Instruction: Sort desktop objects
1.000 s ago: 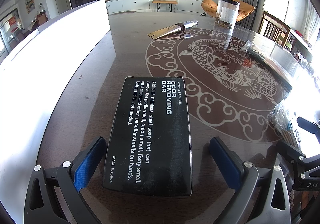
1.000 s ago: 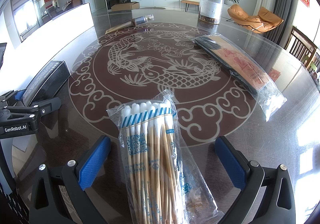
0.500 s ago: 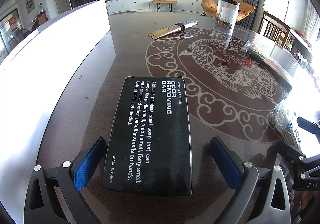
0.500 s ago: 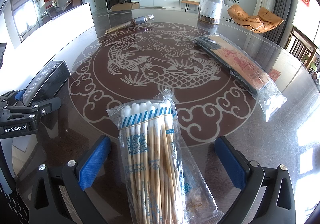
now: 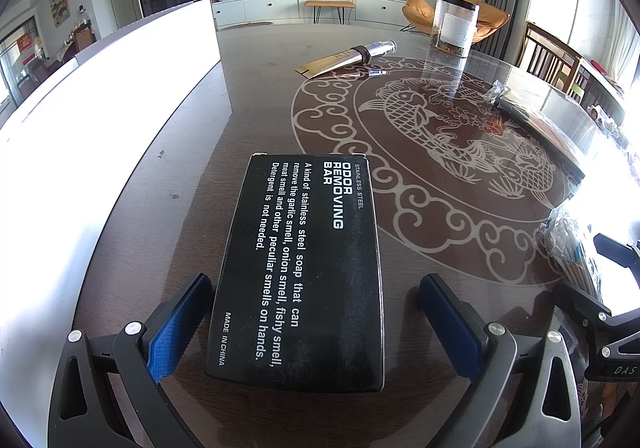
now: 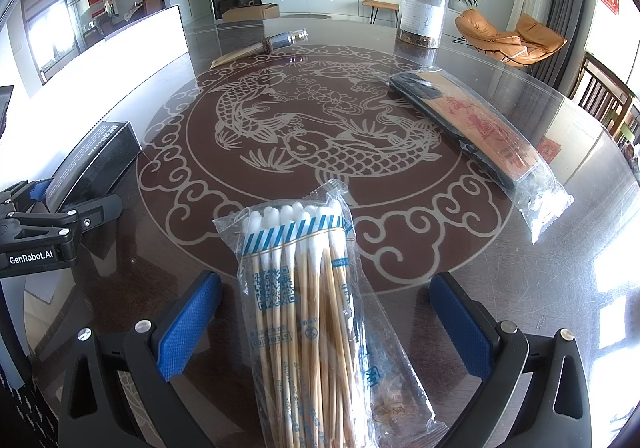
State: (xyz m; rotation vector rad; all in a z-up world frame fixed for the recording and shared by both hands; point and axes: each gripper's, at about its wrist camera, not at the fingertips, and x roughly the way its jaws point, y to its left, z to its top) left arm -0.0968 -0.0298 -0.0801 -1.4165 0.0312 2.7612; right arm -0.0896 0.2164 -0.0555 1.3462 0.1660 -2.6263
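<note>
A black box (image 5: 300, 268) printed "ODOR REMOVING BAR" lies flat on the dark table, between the blue pads of my open left gripper (image 5: 314, 322); neither pad touches it. In the right wrist view a clear bag of wooden cotton swabs (image 6: 304, 312) lies between the spread fingers of my open right gripper (image 6: 326, 322), also untouched. The same black box (image 6: 94, 159) shows at the left of that view, with the left gripper's body beside it. The swab bag (image 5: 568, 248) peeks in at the right edge of the left wrist view.
A rolled tube with a gold flat end (image 5: 348, 57) and a tall clear jar (image 6: 422, 13) stand at the far side. A long plastic-wrapped pack (image 6: 476, 127) lies at the right. A bright white panel (image 5: 100, 107) runs along the table's left edge.
</note>
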